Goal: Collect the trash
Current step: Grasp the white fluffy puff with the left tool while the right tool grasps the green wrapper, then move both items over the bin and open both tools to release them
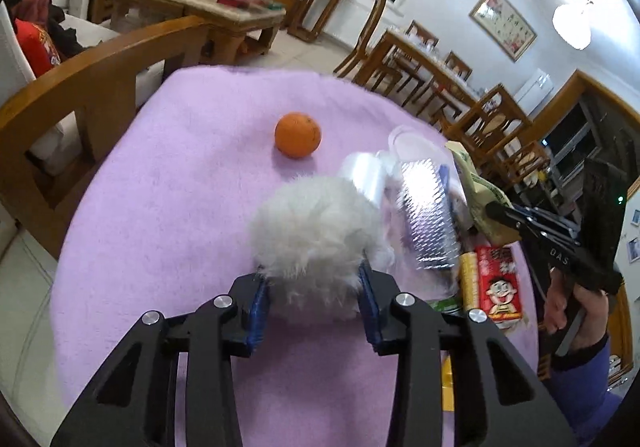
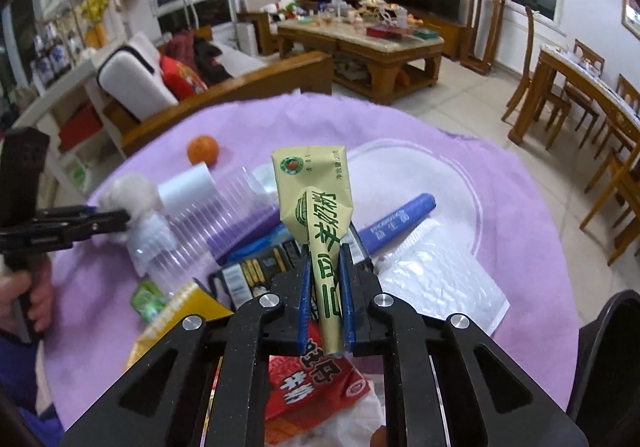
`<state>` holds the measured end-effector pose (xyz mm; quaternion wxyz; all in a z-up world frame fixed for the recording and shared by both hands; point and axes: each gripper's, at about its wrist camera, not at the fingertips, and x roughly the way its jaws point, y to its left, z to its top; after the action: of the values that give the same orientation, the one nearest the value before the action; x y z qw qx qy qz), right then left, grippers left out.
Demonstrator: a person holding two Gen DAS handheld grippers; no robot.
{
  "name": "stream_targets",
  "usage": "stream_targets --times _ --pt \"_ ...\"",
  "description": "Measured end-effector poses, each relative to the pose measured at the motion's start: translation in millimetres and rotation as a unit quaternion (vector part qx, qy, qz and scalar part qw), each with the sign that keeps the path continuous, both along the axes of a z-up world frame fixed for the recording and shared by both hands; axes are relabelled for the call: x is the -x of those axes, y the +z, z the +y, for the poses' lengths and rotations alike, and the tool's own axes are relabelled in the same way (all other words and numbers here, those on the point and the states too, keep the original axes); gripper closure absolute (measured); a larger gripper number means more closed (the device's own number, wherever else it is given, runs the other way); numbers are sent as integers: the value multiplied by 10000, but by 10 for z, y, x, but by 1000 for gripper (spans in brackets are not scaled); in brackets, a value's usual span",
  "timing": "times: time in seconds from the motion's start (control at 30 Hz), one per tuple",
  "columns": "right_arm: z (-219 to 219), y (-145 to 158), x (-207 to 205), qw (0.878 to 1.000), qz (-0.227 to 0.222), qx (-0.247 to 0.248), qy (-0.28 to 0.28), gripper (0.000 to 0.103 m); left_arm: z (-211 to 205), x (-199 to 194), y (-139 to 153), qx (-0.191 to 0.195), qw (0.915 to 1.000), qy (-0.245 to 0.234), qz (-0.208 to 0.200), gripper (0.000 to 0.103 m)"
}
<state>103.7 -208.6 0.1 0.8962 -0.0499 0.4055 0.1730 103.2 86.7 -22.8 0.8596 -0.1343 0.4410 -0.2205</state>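
Lilac-clothed bench [image 1: 160,175]: left gripper [image 1: 316,287] clamps a fluffy white cotton wad [image 1: 312,231] mid-bench; right gripper [image 2: 325,299] clamps a yellow-green powder sachet [image 2: 316,207] over the litter pile. Next, probably lifting both toward a bin.

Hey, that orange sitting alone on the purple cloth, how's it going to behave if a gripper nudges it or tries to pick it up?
The orange is round and stands free of the trash pile, so a nudge would probably set it rolling, though the fuzzy purple cloth may slow it. It looks firm and fairly heavy for its size. Its curved skin could slip from flat pads unless gripped across the middle.
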Motion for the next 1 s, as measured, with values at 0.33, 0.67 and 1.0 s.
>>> stream_targets --times 0.33,0.67,1.0 --pt "-393 391 388 9966 -350 -740 -62 90 -225 247 634 207 9976 -106 -653 65" --pt "-1485 537 943 9884 -658 -1119 -794 89 -1465 287 968 235 9904 -1033 -889 65" --pt "-2934 315 1576 9664 -732 -1427 -2010 89 -3193 341 763 -32 9723 -2218 -737 65"
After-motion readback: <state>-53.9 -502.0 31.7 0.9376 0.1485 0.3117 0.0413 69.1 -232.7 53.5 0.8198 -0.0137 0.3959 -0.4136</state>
